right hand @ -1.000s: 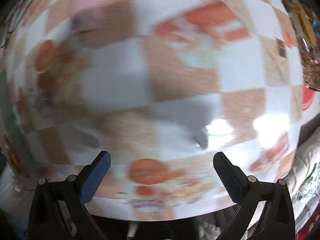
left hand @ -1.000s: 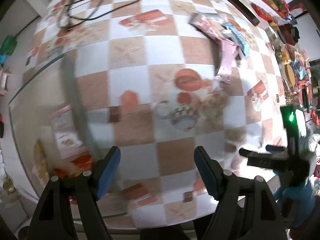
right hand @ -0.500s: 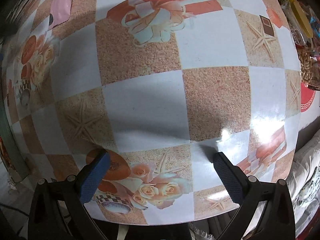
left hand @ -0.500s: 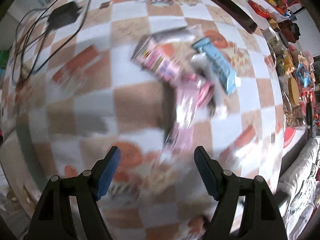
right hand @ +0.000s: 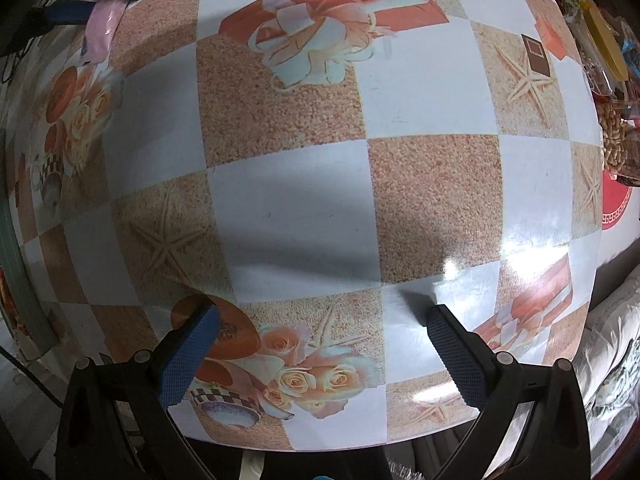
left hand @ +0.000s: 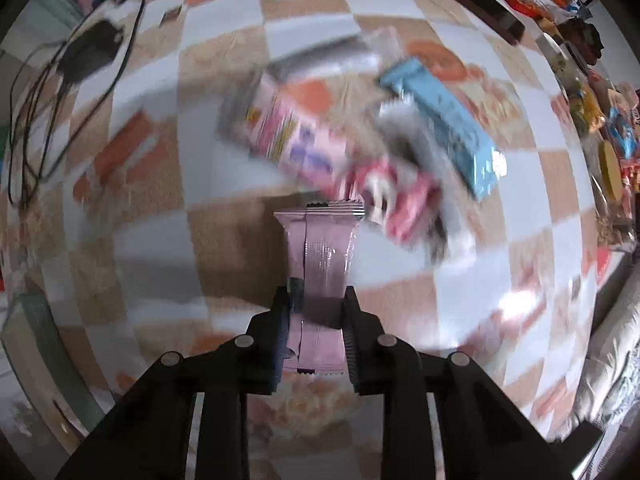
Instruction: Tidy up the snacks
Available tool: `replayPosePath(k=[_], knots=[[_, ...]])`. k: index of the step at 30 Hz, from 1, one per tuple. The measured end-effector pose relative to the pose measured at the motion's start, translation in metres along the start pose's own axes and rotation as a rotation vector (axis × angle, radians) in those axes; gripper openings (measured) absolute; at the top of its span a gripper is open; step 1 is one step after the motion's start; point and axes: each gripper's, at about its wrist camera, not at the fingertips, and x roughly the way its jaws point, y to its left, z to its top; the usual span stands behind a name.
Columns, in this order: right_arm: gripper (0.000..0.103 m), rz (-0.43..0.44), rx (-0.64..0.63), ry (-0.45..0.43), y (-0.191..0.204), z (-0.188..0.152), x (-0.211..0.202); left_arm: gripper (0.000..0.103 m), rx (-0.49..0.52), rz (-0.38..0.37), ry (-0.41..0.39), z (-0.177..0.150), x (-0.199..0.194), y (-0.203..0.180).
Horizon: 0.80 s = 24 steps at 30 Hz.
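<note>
My left gripper (left hand: 316,304) is shut on a pale pink snack bar (left hand: 320,248), held above the table. Beyond it lies a blurred pile of snacks: a pink printed packet (left hand: 292,140), a light blue bar (left hand: 448,128) and a red-pink wrapper (left hand: 404,204). My right gripper (right hand: 320,320) is open and empty over the checked tablecloth (right hand: 300,208). The pink bar also shows at the top left of the right wrist view (right hand: 102,28), with the left gripper's blue pad (right hand: 68,12) beside it.
A black power adapter with cables (left hand: 88,52) lies at the far left. A long dark box (left hand: 472,4) lies at the back. Bags of snacks and peanuts (right hand: 614,140) crowd the right side. The table edge (right hand: 320,446) is close below the right gripper.
My left gripper went from open and empty to shut on the pink bar and has lifted it. The right gripper has stayed open over the same spot.
</note>
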Motion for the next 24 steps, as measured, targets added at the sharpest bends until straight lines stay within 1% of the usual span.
replayPosePath(k=[2,5,6,7,9,12,13,15,16,17,18,19,21,24], knots=[[0.103,0.001,0.001,0.003,0.000,0.000,0.001,0.027,-0.003,0.001,0.018,-0.025,0.000,0.011],[0.103,0.001,0.001,0.007,-0.001,0.000,0.001,0.029,0.026,0.037,0.028,-0.063,-0.001,0.026],[0.103,0.001,0.003,0.006,-0.001,0.001,0.001,0.037,0.029,0.043,0.036,-0.073,-0.001,0.031],[0.103,0.001,0.004,0.002,-0.001,0.001,0.000,0.049,0.029,0.050,0.049,-0.084,0.000,0.039],[0.103,-0.001,0.008,-0.003,0.000,0.002,-0.001,0.059,0.023,0.065,0.051,-0.096,0.000,0.048],[0.103,-0.001,0.003,0.009,0.001,0.005,-0.001,0.066,-0.001,0.061,0.054,-0.103,0.000,0.062],[0.103,0.001,-0.004,0.030,0.001,0.007,0.000,0.069,-0.004,0.060,0.055,-0.105,0.000,0.065],[0.103,0.000,-0.034,0.097,0.003,0.013,0.003,0.072,-0.005,0.061,0.058,-0.105,-0.001,0.072],[0.103,0.014,-0.036,0.116,0.002,0.016,0.002,0.073,-0.006,0.060,0.059,-0.103,-0.001,0.073],[0.103,0.043,-0.026,0.113,0.000,0.020,-0.003,0.074,-0.009,0.058,0.061,-0.102,-0.001,0.075],[0.103,0.062,-0.017,0.094,-0.002,0.025,-0.010,0.075,-0.012,0.055,0.061,-0.108,0.000,0.081],[0.103,0.059,-0.013,0.064,-0.004,0.032,-0.020,0.078,-0.018,0.050,0.064,-0.109,0.000,0.089],[0.103,0.047,-0.019,0.012,-0.005,0.046,-0.036,0.080,-0.042,0.038,0.075,-0.103,0.001,0.093],[0.103,0.035,-0.049,-0.053,0.001,0.071,-0.059,0.081,-0.051,0.029,0.081,-0.104,0.002,0.098]])
